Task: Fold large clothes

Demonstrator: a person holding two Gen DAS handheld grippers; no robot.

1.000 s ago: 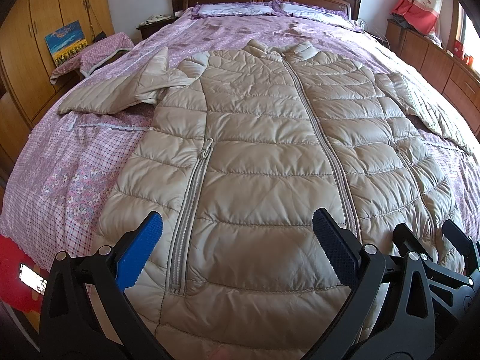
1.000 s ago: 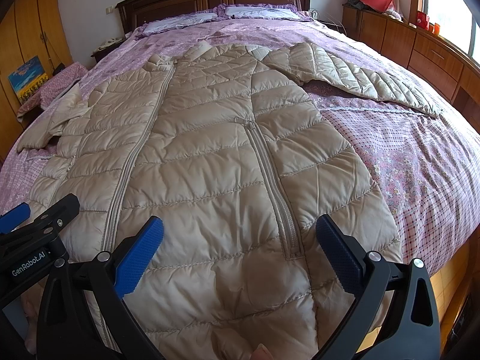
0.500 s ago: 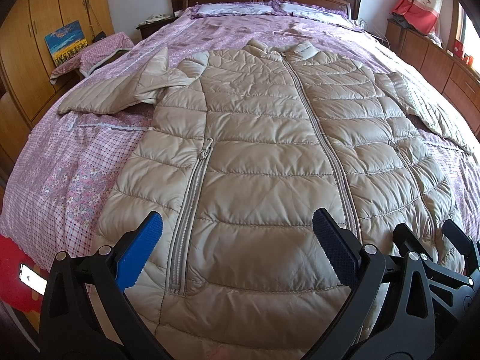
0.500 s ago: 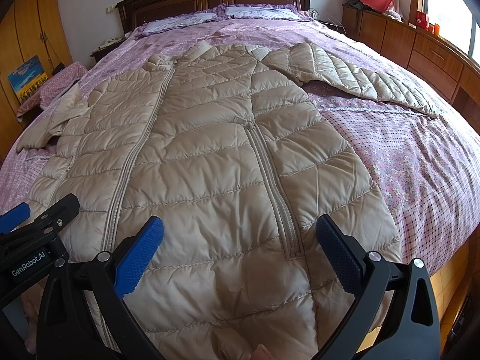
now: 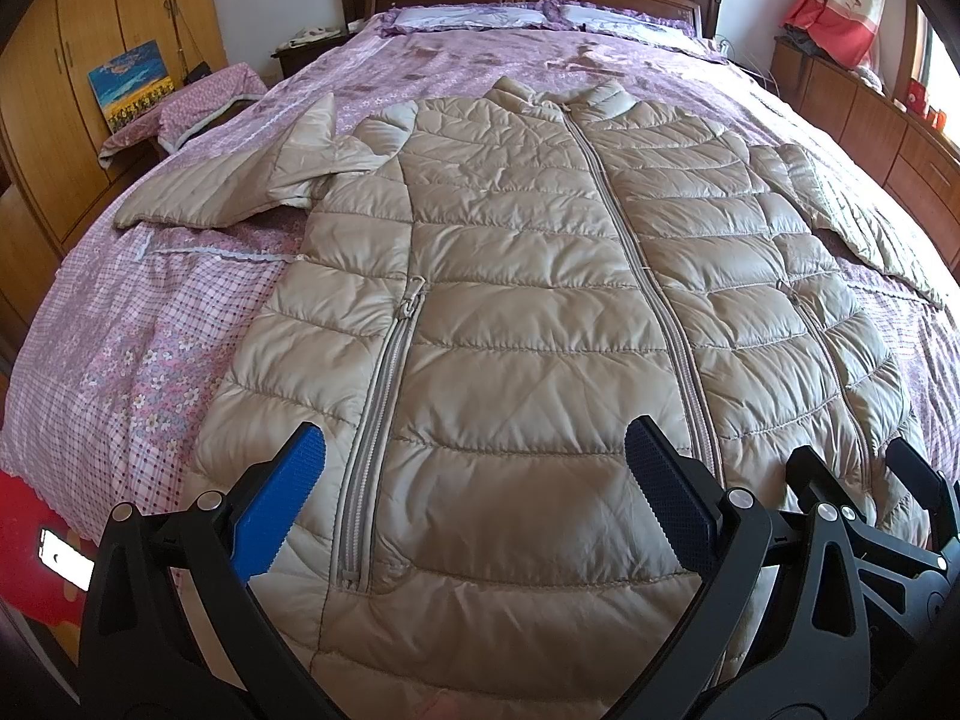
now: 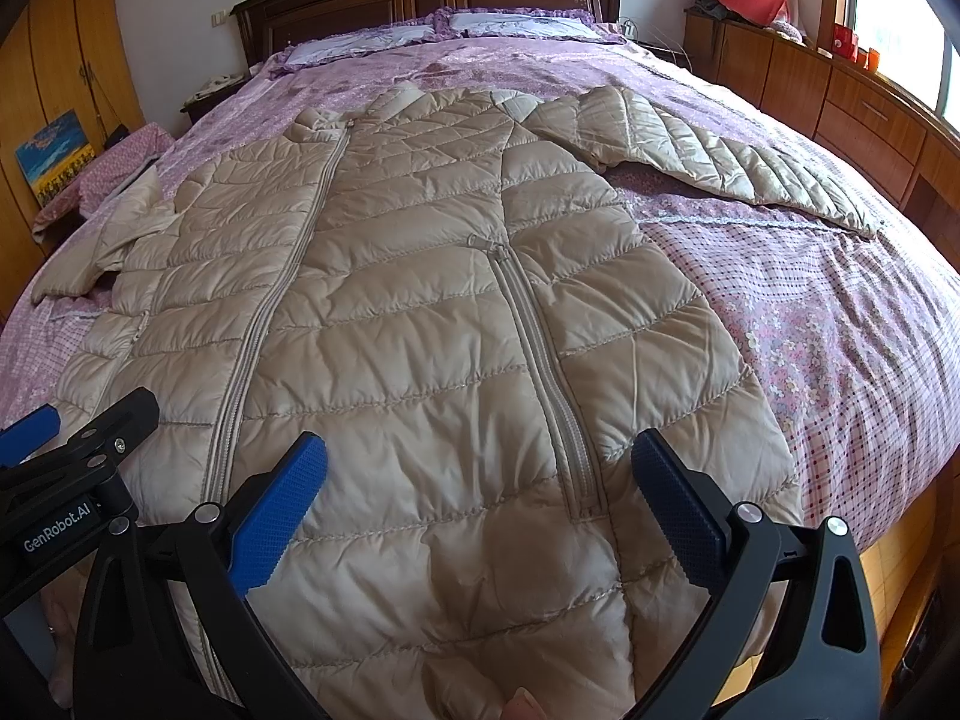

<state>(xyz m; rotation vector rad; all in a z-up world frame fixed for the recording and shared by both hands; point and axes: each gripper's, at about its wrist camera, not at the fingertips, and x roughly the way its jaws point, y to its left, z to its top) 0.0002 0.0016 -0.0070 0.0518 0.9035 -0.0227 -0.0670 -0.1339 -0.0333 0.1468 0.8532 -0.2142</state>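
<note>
My left hand-held gripper [image 5: 474, 495] and right hand-held gripper [image 6: 480, 492] both wide, over jacket [image 5: 540, 312] hem at bed [image 5: 150, 324] foot edge; slick puffy shell may slip from shallow pinch

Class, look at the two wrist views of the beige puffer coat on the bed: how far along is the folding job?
Done: the coat lies spread flat on the bed, zipped, both sleeves out sideways. In hand: nothing; the left gripper and right gripper hover open over the hem. Left: every fold, since neither the left sleeve nor the right sleeve is tucked in.
</note>
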